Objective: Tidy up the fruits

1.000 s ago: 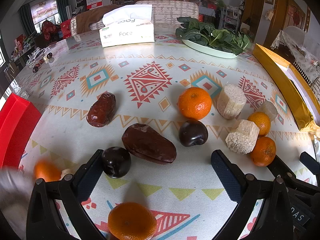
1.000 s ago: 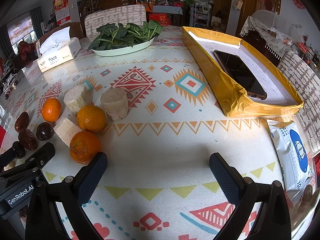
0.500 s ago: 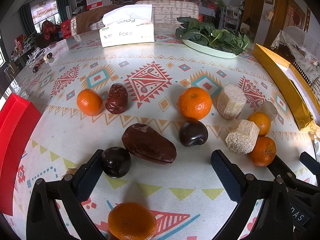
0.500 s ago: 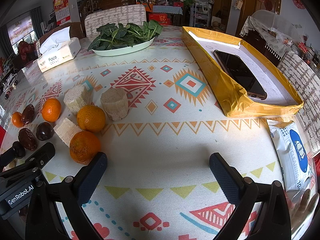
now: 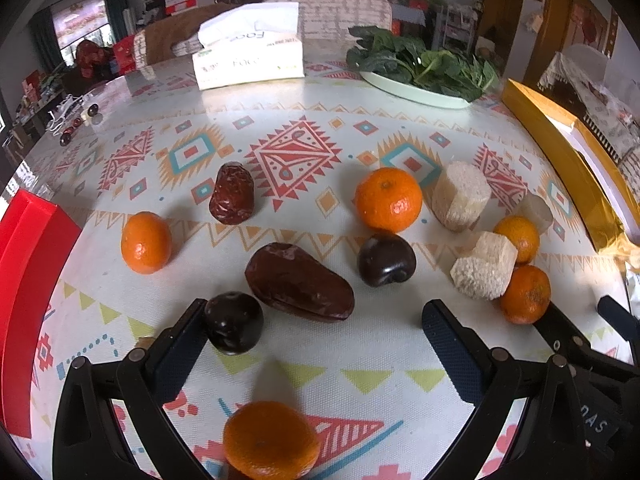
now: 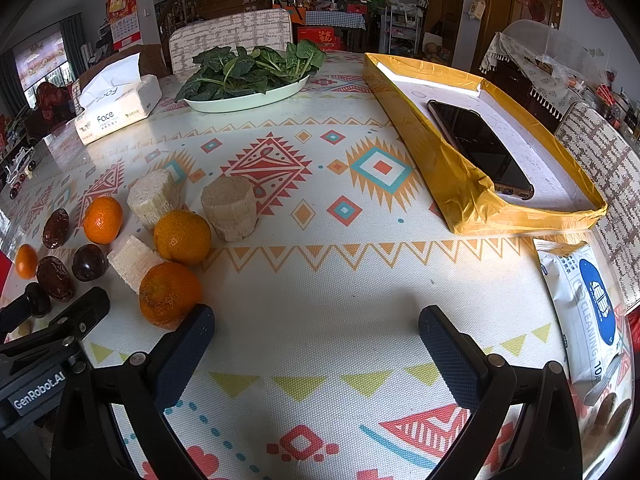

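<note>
Yellow box [image 6: 472, 184]: ahead and to the right of your right gripper [image 6: 316, 344]; a dark phone [image 6: 480, 148] lies flat inside it.
Plate [image 6: 248, 100]: far ahead of both tongs, heaped with spinach [image 6: 252, 66].
Tissue box [image 5: 248, 62]: far ahead of your left gripper [image 5: 316, 336], a tissue standing out of the top.
Red bin [image 5: 28, 280]: at the left edge beside your left tongs; what it holds is out of view.
Left tongs: spread wide, clamped on nothing; a dark plum [image 5: 234, 322] touches the inside of the left finger [image 5: 180, 350], and a large date [image 5: 298, 282] lies just ahead between the fingers.
Right tongs: spread wide over bare cloth (nothing between them); a mandarin [image 6: 168, 294] sits just ahead of the left finger.
Fruit: mandarins, plums, dates and pale cut chunks [image 5: 484, 266] loose on the tablecloth [image 6: 340, 280], none in any container.
Change: the far-left mandarin [image 5: 146, 242] sits closer to your left tongs than half a second ago; both tongs unmoved.
</note>
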Tool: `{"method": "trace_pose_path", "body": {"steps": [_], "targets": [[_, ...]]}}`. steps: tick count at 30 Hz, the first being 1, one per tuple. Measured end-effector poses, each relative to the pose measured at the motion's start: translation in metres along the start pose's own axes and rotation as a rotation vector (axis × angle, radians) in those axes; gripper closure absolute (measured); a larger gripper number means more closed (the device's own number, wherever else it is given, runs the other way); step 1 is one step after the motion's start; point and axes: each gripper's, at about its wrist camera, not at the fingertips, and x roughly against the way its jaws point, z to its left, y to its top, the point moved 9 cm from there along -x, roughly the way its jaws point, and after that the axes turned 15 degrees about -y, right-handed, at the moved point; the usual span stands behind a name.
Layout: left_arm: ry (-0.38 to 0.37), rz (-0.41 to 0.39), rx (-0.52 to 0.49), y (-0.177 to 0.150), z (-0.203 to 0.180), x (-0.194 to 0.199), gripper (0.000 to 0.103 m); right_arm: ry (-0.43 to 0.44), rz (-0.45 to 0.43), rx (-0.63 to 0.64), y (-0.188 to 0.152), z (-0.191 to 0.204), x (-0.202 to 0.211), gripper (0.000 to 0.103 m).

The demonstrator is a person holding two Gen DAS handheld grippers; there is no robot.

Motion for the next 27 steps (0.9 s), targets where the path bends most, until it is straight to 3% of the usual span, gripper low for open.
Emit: {"method": "trace_pose_path", "body": {"steps": [9, 12, 14, 19, 22, 25, 27], "targets": [[-0.031, 0.061, -0.034, -0.003, -0.003, 0.001, 0.000, 0.000, 0.000, 0.000, 0.000, 0.000, 0.000, 0.000], [-0.075, 0.076, -0.011, -0.003, -0.005, 0.007, 0.001, 0.000, 0.000, 0.000, 0.000, 0.000, 0.000, 0.000], [-0.129, 0.031, 0.010, 0.002, -0.006, 0.024, 0.003, 0.000, 0.000, 0.000, 0.000, 0.000, 0.000, 0.000], [-0.229, -0.178, 0.002, 0.021, 0.002, 0.103, 0.003, 0.000, 0.000, 0.000, 0.000, 0.000, 0.000, 0.000], [-0.185, -0.266, -0.030, 0.024, 0.019, 0.151, 0.005, 0.000, 0.000, 0.000, 0.000, 0.000, 0.000, 0.000], [-0.092, -0.369, -0.064, 0.025, 0.038, 0.196, 0.019, 0.000, 0.000, 0.000, 0.000, 0.000, 0.000, 0.000], [-0.087, -0.389, -0.053, 0.019, 0.052, 0.212, 0.037, 0.000, 0.000, 0.000, 0.000, 0.000, 0.000, 0.000]]}}
